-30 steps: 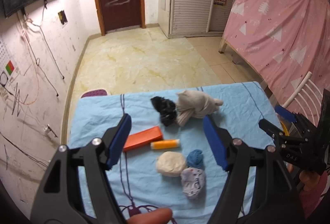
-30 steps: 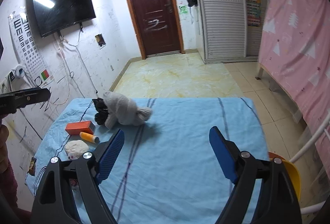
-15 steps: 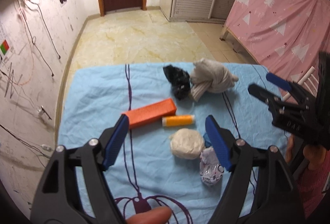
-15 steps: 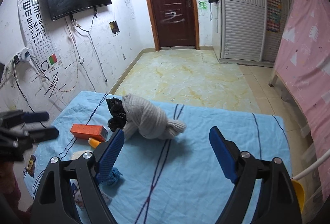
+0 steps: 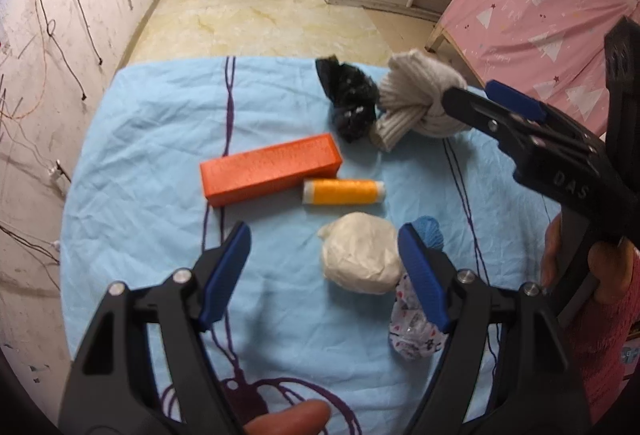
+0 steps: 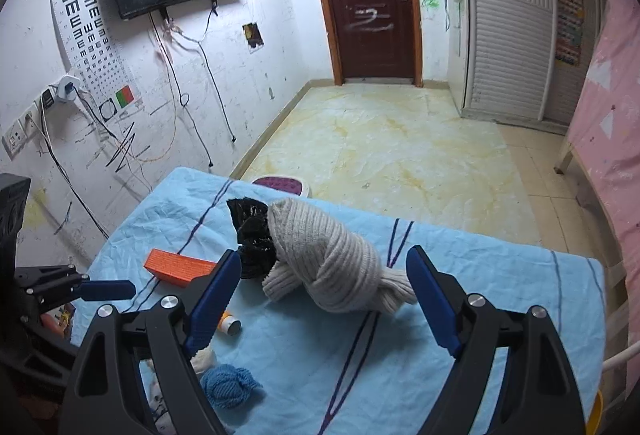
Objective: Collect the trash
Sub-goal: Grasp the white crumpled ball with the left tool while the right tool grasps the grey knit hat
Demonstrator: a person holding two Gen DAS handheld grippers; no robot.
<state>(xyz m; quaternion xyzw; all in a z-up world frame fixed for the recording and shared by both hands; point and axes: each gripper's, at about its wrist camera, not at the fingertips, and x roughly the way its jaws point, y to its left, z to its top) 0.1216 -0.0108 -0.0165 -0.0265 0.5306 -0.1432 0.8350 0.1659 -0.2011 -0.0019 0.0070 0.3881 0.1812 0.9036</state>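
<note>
The left gripper (image 5: 324, 267), fingers wide apart and empty, hangs above the crumpled white paper ball (image 5: 360, 259), nearer its right finger.

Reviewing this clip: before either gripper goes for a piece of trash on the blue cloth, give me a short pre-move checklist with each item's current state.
1. Left gripper empty, pads apart: ok.
2. Right gripper empty, pads apart: ok.
3. Left gripper lined up on a target: ok; the white wad lies just ahead, near its right pad.
4. Right gripper lined up on a target: ok; the knotted beige knit sits between its pads in view, not touched.
5. Neighbours clear of the white wad: not ok; the blue yarn ball and patterned wad crowd it.
6. Bin for the trash in view: cannot tell.
</note>
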